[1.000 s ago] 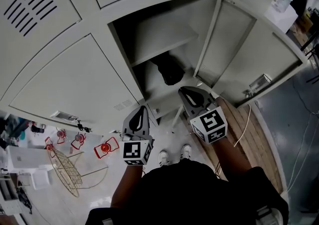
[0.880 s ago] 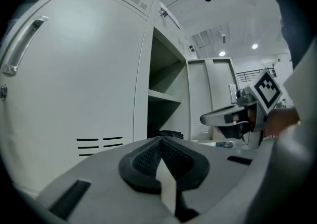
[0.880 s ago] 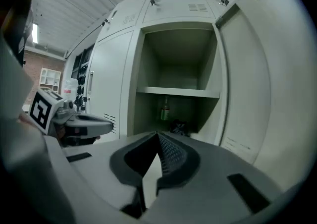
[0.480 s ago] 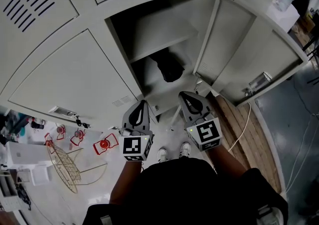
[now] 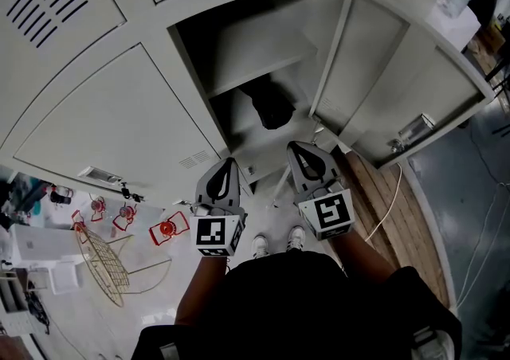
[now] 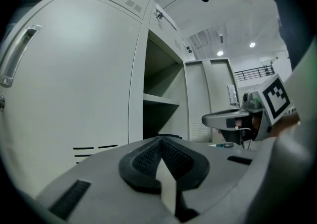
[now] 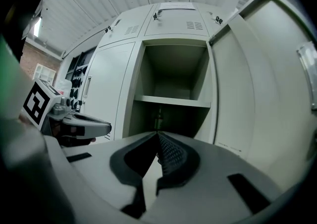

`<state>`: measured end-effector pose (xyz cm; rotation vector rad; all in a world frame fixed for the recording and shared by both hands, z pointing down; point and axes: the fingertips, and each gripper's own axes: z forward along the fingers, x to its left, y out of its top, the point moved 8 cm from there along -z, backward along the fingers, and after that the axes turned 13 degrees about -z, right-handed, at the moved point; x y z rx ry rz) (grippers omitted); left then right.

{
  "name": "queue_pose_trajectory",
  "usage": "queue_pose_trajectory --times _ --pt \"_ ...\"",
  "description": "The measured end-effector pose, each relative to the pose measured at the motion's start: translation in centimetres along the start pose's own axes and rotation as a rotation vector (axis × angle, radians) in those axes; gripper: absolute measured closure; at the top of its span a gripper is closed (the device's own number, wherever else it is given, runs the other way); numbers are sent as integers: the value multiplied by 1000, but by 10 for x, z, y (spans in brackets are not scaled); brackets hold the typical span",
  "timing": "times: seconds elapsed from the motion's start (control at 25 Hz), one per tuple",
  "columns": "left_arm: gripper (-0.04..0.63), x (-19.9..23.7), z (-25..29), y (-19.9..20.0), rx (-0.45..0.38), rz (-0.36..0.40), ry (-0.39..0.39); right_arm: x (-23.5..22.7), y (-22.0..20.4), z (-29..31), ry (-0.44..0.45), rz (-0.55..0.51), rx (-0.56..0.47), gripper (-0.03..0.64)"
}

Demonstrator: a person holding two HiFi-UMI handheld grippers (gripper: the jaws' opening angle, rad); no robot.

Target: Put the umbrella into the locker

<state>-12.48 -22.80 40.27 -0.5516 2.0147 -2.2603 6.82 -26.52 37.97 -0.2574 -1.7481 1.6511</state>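
The locker (image 5: 199, 56) stands open, its door (image 5: 398, 88) swung to the right. A black umbrella (image 5: 271, 107) lies in the compartment under the shelf (image 5: 255, 56); in the right gripper view only its thin handle (image 7: 158, 117) shows in the dark below the shelf. My right gripper (image 5: 301, 148) is shut and empty, just outside the opening, pointing at it. My left gripper (image 5: 226, 169) is beside it to the left, shut with nothing in it, facing the closed door's edge (image 6: 137, 79). Each gripper sees the other: the right gripper (image 6: 225, 119) and the left gripper (image 7: 86, 125).
Closed locker doors (image 5: 119, 119) fill the left. A wooden board (image 5: 398, 215) with a white cable (image 5: 392, 191) lies on the floor at the right. Red clamps (image 5: 167, 232) and a wire basket (image 5: 103, 263) lie lower left. My shoes (image 5: 275, 245) stand below the grippers.
The right gripper has turned a little and sits slightly lower in the head view, further from the opening. The left gripper and the umbrella have stayed put.
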Motion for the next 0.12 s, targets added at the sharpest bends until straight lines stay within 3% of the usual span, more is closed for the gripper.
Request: queue_pose_trajectory --times 0.12 --pt "600 -1 -1 1 -2 -3 -1 2 0 -1 4 0 -7 618"
